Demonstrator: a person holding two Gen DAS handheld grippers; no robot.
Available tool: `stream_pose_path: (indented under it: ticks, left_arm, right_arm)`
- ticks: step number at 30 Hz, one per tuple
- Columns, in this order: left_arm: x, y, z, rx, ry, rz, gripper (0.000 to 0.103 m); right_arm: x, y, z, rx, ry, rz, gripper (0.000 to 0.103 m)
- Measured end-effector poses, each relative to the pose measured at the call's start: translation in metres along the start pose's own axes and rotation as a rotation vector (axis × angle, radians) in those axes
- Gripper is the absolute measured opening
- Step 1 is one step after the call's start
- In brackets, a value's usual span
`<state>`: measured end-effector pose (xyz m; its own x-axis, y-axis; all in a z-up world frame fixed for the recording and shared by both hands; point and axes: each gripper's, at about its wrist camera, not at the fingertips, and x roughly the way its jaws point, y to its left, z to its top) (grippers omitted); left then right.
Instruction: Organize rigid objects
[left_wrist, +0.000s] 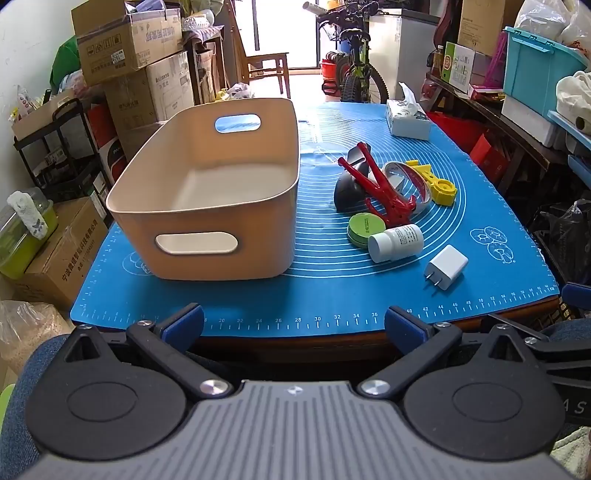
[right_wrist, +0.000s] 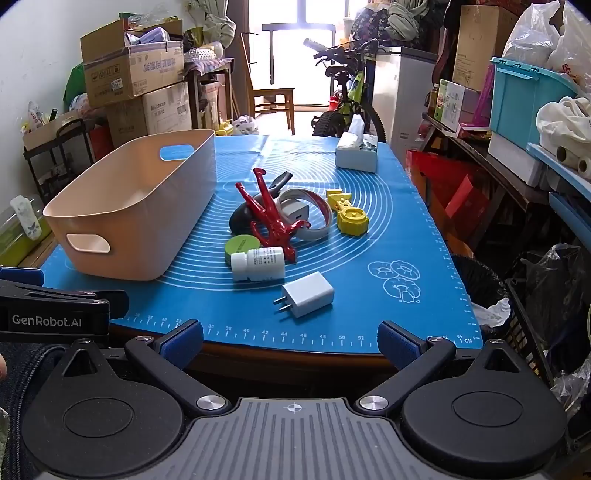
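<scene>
Both claws hang short of the table's near edge with nothing between their blue pads: the left gripper (left_wrist: 293, 325) is spread wide, and the right gripper (right_wrist: 290, 339) is spread just as wide.

Covering the tabletop is a blue silicone mat (right_wrist: 369, 236) printed with white rings and a ruler scale. On its left side stands a beige plastic bin (left_wrist: 207, 206) with cut-out handles, nothing visible inside.

To the right of the bin lies a loose cluster. A roll of tape (right_wrist: 314, 214) sits beside a dark grey computer mouse (left_wrist: 345, 190), and red pliers (right_wrist: 273, 214) lie across both, handles pointing away. A yellow plastic tool (right_wrist: 351, 216) rests just right of the tape. Nearer, a white pill bottle (left_wrist: 395, 243) lies on its side, touching a round green tin (left_wrist: 364, 229). Closest to the grippers, apart from the cluster, a white wall charger (right_wrist: 306, 295) lies flat with its prongs pointing left.

At the mat's far right corner sits a tissue box (left_wrist: 408, 120).
</scene>
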<state>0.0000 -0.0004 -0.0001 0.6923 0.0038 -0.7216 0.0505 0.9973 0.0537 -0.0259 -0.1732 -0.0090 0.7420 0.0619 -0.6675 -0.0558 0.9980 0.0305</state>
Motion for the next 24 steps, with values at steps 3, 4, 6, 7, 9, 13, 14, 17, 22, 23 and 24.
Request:
stream_pose_path:
  ticks: [3,4,6,7,9,13,14,17,22,23,24]
  left_arm:
    - [0.0001,0.0001,0.0,0.0,0.0,0.001,0.103]
    - [0.0001,0.0001,0.0,0.0,0.0,0.001,0.103]
    - [0.0002,-0.0001,0.0,0.001,0.001,0.001,0.103]
    - [0.0002,0.0,0.0,0.001,0.002,0.001,0.103]
    - [0.0001,-0.0002,0.0,0.001,0.001,0.001,0.103]
    - [0.0002,-0.0001,0.0,0.0,0.002,0.001,0.103]
    - [0.0001,-0.0001,0.0,0.0,0.002,0.001,0.103]
    - [0.0002,-0.0002,0.0,0.001,0.002,0.001,0.103]
    - [0.0002,-0.0001,0.0001,0.001,0.003,0.0,0.103]
    - [0.0026,0.0004,-0.0009,0.002,0.003,0.001,0.103]
    - [0.0028,0.0004,-0.001,0.002,0.002,0.001,0.103]
  right_arm:
    - [0.0,0.0,0.0,0.0,0.0,0.0,0.1]
    - [0.0001,0.0001,0.0,-0.001,0.0,0.0,0.1]
    - [0.0001,0.0001,0.0001,-0.001,0.0,-0.001,0.1]
    - [0.0001,0.0002,0.0001,-0.001,0.0,-0.001,0.1]
    - [0.0001,0.0001,0.0001,-0.001,0.0,0.0,0.1]
    - [0.0002,0.0003,0.0,-0.001,0.001,-0.001,0.1]
    - [0.0002,0.0004,0.0,-0.001,0.001,-0.001,0.1]
    - [0.0004,0.0006,-0.0002,-0.001,0.001,-0.001,0.1]
    - [0.0004,0.0009,-0.0004,-0.002,0.0,-0.001,0.1]
    - [0.0003,0.0009,-0.0004,-0.002,-0.001,-0.001,0.1]
    - [0.0003,0.0009,-0.0004,-0.002,-0.001,-0.001,0.1]
